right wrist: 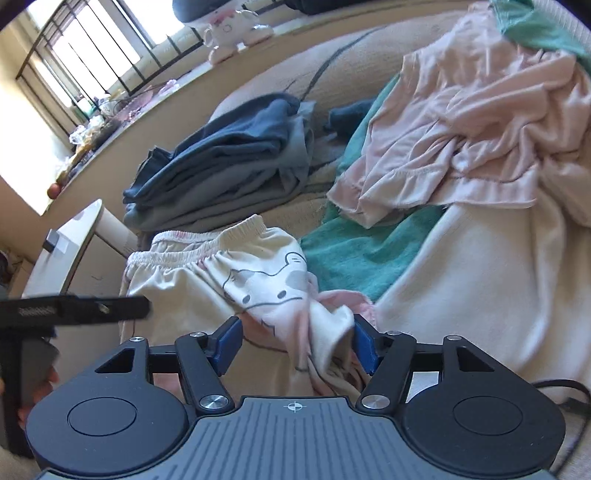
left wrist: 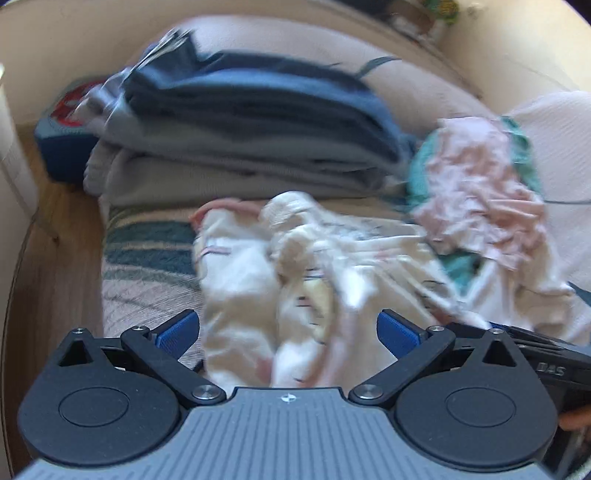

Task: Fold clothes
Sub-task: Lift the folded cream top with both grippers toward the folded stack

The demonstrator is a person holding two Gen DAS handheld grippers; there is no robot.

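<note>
Your left gripper (left wrist: 288,334) stands wide over the cream shorts (left wrist: 280,280), pads clear. Your right gripper (right wrist: 295,345) gapes partway, a fold loose between its pads.

A bedroom in a home is shown. A bed (right wrist: 280,88) covered with a beige patterned spread is seen, and laundry is scattered over it: a folded stack of blue and grey garments (right wrist: 229,162), a crumpled pink garment (right wrist: 461,122), a teal towel (right wrist: 362,254) and cream printed shorts (right wrist: 221,269). Behind the bed, a long ledge (right wrist: 147,110) is crowded with small household clutter, and a white plush toy (right wrist: 232,31) is set on it. A barred window (right wrist: 85,48) is lit by daylight. A wooden floor (left wrist: 59,236) is visible beside the bed.
</note>
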